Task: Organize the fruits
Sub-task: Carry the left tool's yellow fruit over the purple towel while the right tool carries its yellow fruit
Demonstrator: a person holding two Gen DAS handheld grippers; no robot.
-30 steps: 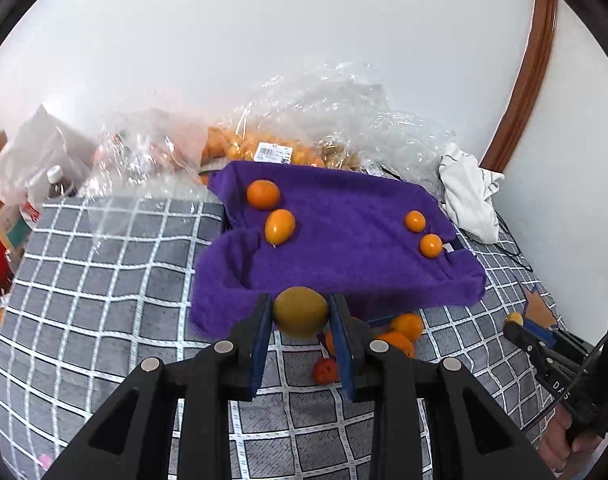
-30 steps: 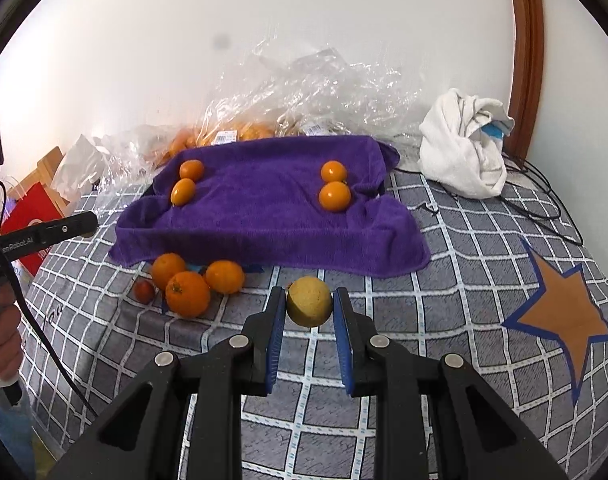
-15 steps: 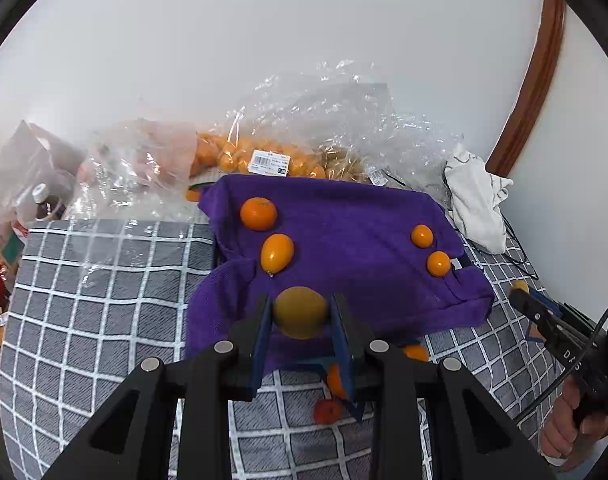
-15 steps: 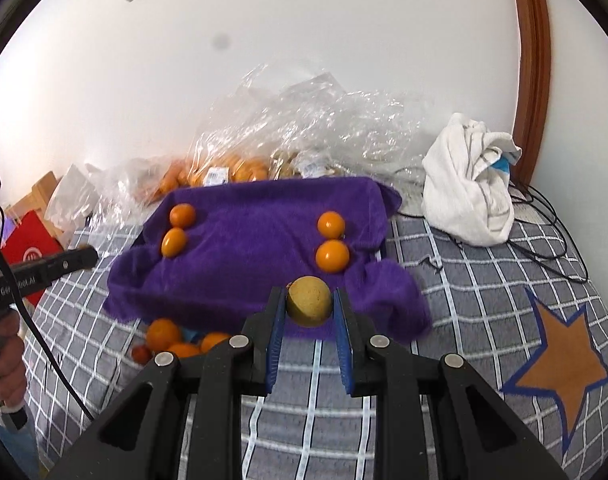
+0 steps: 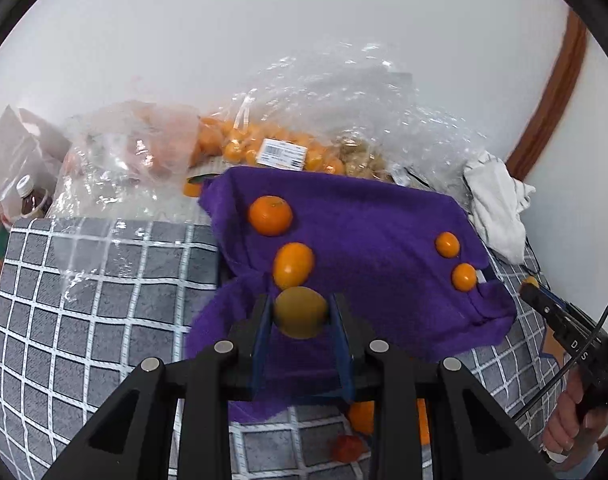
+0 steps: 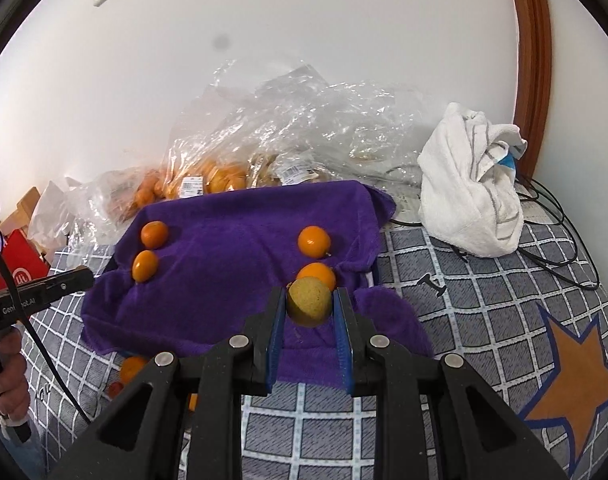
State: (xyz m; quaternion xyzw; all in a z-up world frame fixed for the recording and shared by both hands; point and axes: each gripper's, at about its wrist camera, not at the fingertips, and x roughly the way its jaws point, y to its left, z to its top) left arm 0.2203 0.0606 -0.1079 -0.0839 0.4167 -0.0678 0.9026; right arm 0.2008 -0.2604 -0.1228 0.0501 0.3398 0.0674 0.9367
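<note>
A purple towel [image 5: 368, 248] [image 6: 231, 264] lies on the grey checked cover with two oranges at its left [image 5: 270, 215] [image 5: 293, 264] and two at its right [image 5: 447, 244] [image 5: 464, 277]. My left gripper [image 5: 300, 312] is shut on a yellow-green fruit [image 5: 300, 312] and holds it over the towel's near left part, just before the lower left orange. My right gripper [image 6: 308, 301] is shut on a yellow fruit [image 6: 308, 301] over the towel's near right part, just before an orange [image 6: 316, 273]. Loose oranges [image 5: 362, 416] and a small red fruit [image 5: 346, 448] lie on the cover before the towel.
Clear plastic bags of oranges [image 5: 263, 148] [image 6: 207, 176] are piled behind the towel against the wall. A white cloth [image 6: 472, 204] and black cables [image 6: 552, 240] lie at the right. A bottle [image 5: 31, 196] and a red box [image 6: 21, 268] stand at the far left.
Both grippers have moved forward from the bare cover to above the towel's near edge, each still holding its fruit. The loose oranges now lie beneath and behind the fingers.
</note>
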